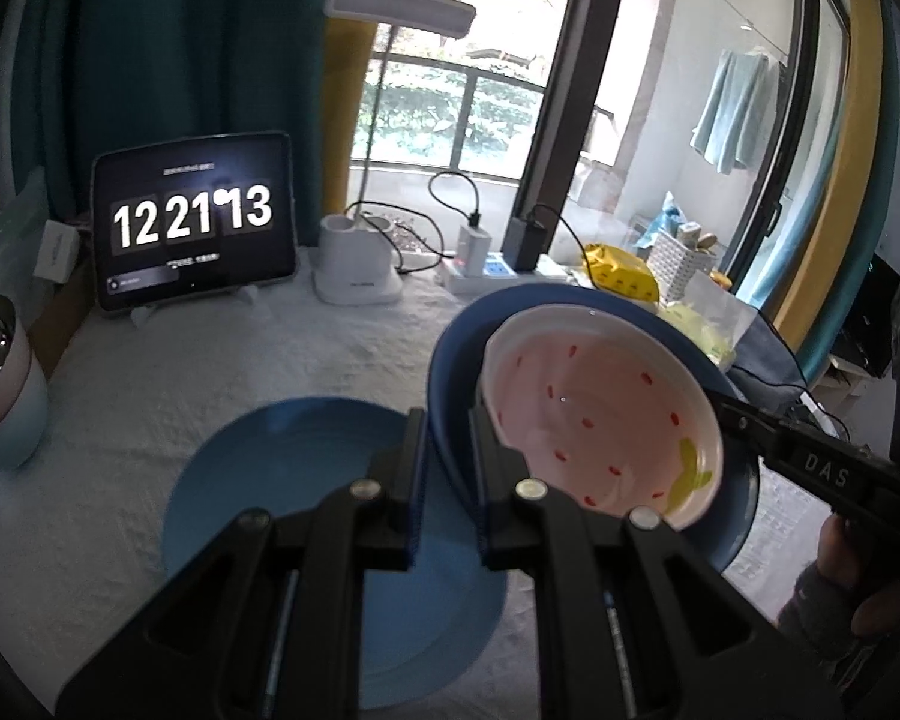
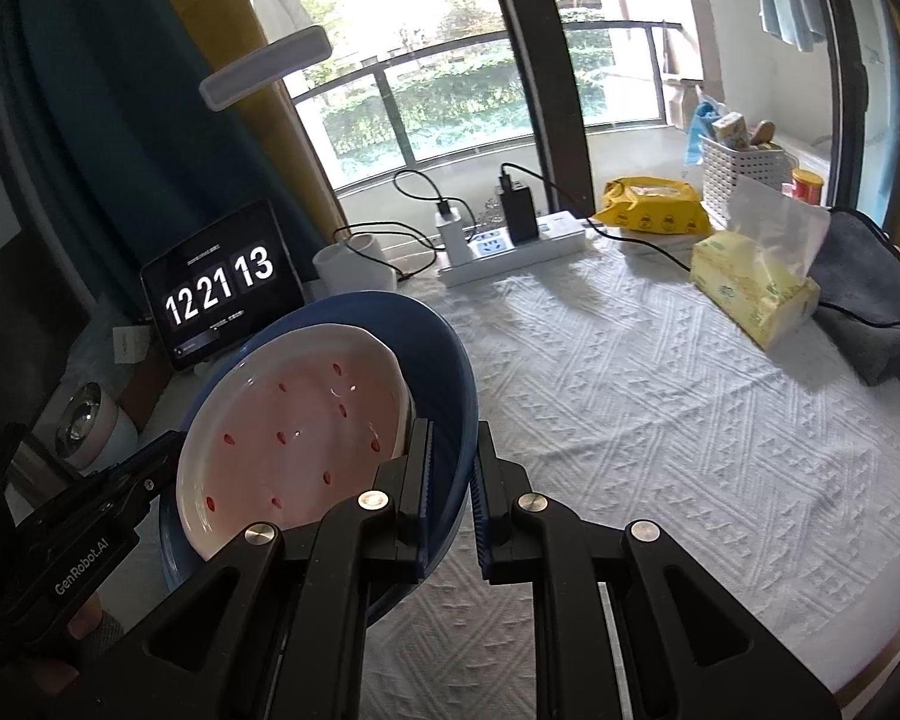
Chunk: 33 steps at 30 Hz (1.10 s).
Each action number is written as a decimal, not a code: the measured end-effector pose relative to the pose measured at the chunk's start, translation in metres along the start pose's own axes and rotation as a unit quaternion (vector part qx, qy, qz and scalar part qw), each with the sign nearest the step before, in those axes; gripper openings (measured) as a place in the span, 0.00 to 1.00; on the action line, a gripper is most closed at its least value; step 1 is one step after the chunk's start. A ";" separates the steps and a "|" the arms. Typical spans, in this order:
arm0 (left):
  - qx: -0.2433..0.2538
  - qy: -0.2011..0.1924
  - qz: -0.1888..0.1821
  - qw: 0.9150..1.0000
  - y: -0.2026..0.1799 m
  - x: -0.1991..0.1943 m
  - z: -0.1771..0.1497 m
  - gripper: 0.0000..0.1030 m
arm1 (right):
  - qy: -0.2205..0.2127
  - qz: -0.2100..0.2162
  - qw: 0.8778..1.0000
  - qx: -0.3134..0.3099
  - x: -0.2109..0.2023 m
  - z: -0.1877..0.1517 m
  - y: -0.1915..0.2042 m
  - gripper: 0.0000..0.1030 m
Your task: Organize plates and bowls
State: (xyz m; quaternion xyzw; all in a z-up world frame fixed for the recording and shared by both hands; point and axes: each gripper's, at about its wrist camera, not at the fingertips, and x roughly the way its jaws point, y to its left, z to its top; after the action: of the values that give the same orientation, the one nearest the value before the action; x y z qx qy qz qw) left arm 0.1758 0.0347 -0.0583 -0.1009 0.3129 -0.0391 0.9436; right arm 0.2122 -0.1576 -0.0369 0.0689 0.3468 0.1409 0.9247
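Observation:
A dark blue bowl [image 1: 450, 372] is held tilted above the table, with a pink-and-white bowl with red specks [image 1: 600, 414] nested inside it. My left gripper [image 1: 447, 462] is shut on the blue bowl's left rim. My right gripper [image 2: 453, 474] is shut on its opposite rim; the blue bowl [image 2: 438, 354] and the pink bowl [image 2: 294, 420] also show in the right wrist view. A light blue plate [image 1: 282, 480] lies flat on the white tablecloth, below and left of the bowls. The right gripper's arm [image 1: 810, 456] shows at the right of the left wrist view.
A tablet clock [image 1: 195, 222] stands at the back. A lamp base [image 1: 357, 264], power strip [image 2: 510, 246] with chargers, yellow wipes pack [image 2: 651, 207], tissue box [image 2: 750, 288], white basket [image 2: 741, 171] and dark cloth [image 2: 870, 306] line the back and right. A cup [image 1: 0, 384] stands left.

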 end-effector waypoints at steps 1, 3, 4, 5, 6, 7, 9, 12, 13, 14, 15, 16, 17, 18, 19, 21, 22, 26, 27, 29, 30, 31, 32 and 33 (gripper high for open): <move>-0.002 0.000 0.001 1.000 0.002 -0.001 0.000 0.11 | 0.001 0.001 1.000 -0.002 0.001 0.000 0.003 0.15; -0.006 -0.001 0.003 1.000 0.008 -0.002 -0.001 0.11 | 0.003 0.003 1.000 -0.006 0.004 0.000 0.010 0.14; -0.008 -0.001 0.005 1.000 0.011 -0.004 -0.002 0.11 | 0.003 0.004 1.000 -0.008 0.005 -0.001 0.013 0.15; -0.010 -0.001 0.007 1.000 0.014 -0.005 -0.003 0.11 | 0.005 0.005 1.000 -0.010 0.006 -0.001 0.016 0.15; -0.012 -0.001 0.009 1.000 0.017 -0.006 -0.004 0.11 | 0.006 0.007 1.000 -0.012 0.008 -0.001 0.019 0.14; -0.014 0.000 0.011 1.000 0.020 -0.007 -0.005 0.11 | 0.008 0.008 1.000 -0.015 0.009 -0.002 0.022 0.15; -0.019 0.000 0.016 1.000 0.027 -0.009 -0.007 0.11 | 0.011 0.011 1.000 -0.019 0.012 -0.003 0.028 0.14; -0.026 0.002 0.024 0.999 0.038 -0.011 -0.011 0.11 | 0.017 0.017 0.999 -0.026 0.019 -0.004 0.038 0.15; -0.028 0.002 0.026 0.999 0.041 -0.012 -0.013 0.11 | 0.019 0.020 0.999 -0.028 0.022 -0.005 0.042 0.15; -0.030 0.003 0.029 0.999 0.045 -0.012 -0.013 0.11 | 0.021 0.022 0.999 -0.030 0.024 -0.006 0.044 0.15; -0.032 0.004 0.032 0.999 0.048 -0.013 -0.014 0.11 | 0.023 0.024 0.999 -0.032 0.027 -0.007 0.048 0.15; -0.035 0.005 0.035 0.999 0.052 -0.013 -0.016 0.11 | 0.025 0.026 0.999 -0.034 0.029 -0.007 0.050 0.15; -0.037 0.006 0.038 0.999 0.055 -0.013 -0.017 0.11 | 0.027 0.028 0.999 -0.036 0.031 -0.008 0.053 0.15; -0.040 0.007 0.041 0.998 0.059 -0.014 -0.018 0.11 | 0.029 0.030 0.998 -0.038 0.034 -0.009 0.057 0.15; -0.041 0.007 0.043 0.998 0.062 -0.014 -0.019 0.11 | 0.030 0.032 0.998 -0.039 0.036 -0.010 0.059 0.14; -0.044 0.008 0.047 0.998 0.068 -0.015 -0.020 0.11 | 0.034 0.035 0.998 -0.043 0.040 -0.012 0.065 0.15; -0.045 0.009 0.049 0.998 0.071 -0.015 -0.021 0.11 | 0.037 0.037 0.998 -0.044 0.043 -0.013 0.068 0.15; -0.051 0.013 0.055 0.997 0.081 -0.014 -0.025 0.11 | 0.045 0.040 0.997 -0.048 0.052 -0.017 0.078 0.15; -0.052 0.014 0.056 0.997 0.084 -0.014 -0.026 0.11 | 0.047 0.041 0.997 -0.049 0.053 -0.018 0.080 0.15; -0.056 0.016 0.057 0.997 0.088 -0.014 -0.027 0.11 | 0.050 0.043 0.997 -0.051 0.057 -0.019 0.083 0.15; -0.057 0.016 0.057 0.997 0.090 -0.014 -0.028 0.11 | 0.052 0.043 0.996 -0.051 0.059 -0.020 0.085 0.15; -0.058 0.017 0.058 0.997 0.091 -0.014 -0.028 0.11 | 0.054 0.044 0.996 -0.052 0.061 -0.021 0.086 0.15; -0.058 0.015 0.058 0.996 0.092 -0.014 -0.029 0.11 | 0.056 0.044 0.996 -0.052 0.062 -0.022 0.088 0.15; -0.059 0.015 0.058 0.996 0.093 -0.015 -0.028 0.11 | 0.056 0.044 0.996 -0.052 0.063 -0.022 0.088 0.15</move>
State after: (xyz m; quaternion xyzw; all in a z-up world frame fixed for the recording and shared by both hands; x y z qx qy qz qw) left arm 0.1481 0.1229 -0.0921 -0.1373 0.3337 0.0332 0.9320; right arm 0.2239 -0.0537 -0.0725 0.0281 0.3870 0.2032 0.8990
